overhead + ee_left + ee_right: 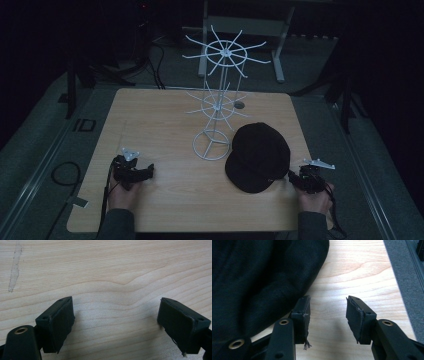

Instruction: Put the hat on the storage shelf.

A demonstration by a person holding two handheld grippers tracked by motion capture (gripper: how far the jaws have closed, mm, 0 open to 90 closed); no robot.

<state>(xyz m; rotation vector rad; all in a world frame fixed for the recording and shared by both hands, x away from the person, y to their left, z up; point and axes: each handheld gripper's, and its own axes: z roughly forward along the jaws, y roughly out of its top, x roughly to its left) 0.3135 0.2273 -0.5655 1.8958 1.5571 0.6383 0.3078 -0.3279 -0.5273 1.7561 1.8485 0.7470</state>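
A black cap [260,156] lies on the wooden table [165,125], right of a white wire rack's [220,95] ring base. My right gripper [296,179] sits at the cap's lower right edge, jaws open. In the right gripper view the cap [262,277] spreads over the left, and the right gripper [328,315] has bare wood between its pads; the left pad stands just beside the cap's edge. My left gripper [147,171] rests low at the table's front left. In the left gripper view, the left gripper [116,322] is wide open over bare wood.
The rack has two tiers of radiating hooks, the upper [226,51] and the lower [218,106]. A small dark disc [239,105] lies behind the rack. Grey floor [407,277] borders the table's right edge. Cables [65,175] run on the floor at the left.
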